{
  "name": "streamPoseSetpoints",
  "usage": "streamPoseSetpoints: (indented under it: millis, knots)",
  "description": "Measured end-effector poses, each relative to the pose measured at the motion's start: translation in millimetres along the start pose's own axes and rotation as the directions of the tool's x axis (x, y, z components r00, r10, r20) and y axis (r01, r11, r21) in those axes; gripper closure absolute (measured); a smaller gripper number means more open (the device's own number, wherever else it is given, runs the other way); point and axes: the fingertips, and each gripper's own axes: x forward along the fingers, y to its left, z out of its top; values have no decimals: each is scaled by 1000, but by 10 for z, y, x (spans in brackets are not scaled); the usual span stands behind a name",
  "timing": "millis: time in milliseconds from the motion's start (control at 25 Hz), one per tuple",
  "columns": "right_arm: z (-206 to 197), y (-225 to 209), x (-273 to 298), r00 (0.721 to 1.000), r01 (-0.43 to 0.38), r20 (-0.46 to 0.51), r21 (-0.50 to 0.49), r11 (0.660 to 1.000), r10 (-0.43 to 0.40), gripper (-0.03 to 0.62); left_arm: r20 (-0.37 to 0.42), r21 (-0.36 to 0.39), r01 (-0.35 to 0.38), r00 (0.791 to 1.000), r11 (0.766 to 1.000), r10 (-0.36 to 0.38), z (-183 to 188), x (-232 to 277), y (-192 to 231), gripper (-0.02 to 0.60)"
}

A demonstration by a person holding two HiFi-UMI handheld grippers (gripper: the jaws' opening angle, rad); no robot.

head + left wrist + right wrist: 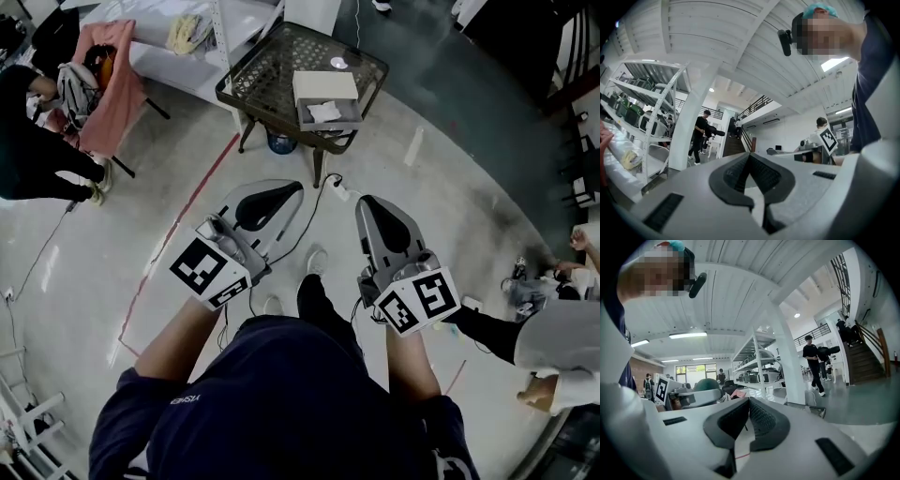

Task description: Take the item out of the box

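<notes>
Box (325, 87) and the white item (325, 112) lying in its open tray sit at 12 o'clock on the mesh surface (272, 66), well apart from both grippers. We hold the left gripper (289, 190) at 9 o'clock and the right gripper (368, 204) at 3 o'clock, each with its fingers pressed together on nothing. Reaching in like that, we would likely shove the light box along the surface instead of gripping. A floor cable (309, 220) ahead could snag a foot.
</notes>
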Motion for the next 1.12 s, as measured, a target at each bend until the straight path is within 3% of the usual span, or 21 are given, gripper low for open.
streamPoseSetpoints:
  millis: [320, 800, 1120]
  knots:
    - [-14, -666, 516, 999, -30, -14, 18, 999, 31, 571, -28, -3, -45, 999, 999, 45, -123, 562, 534, 577]
    - [-86, -1935, 1235, 992, -83, -91, 52, 995, 88, 571, -67, -28, -175, 983, 984, 173, -331, 1692, 1411, 577]
    - [-157, -2450, 1517, 988, -90, -120, 76, 993, 99, 571, -112, -24, -200, 974, 980, 196, -563, 2178, 1788, 577]
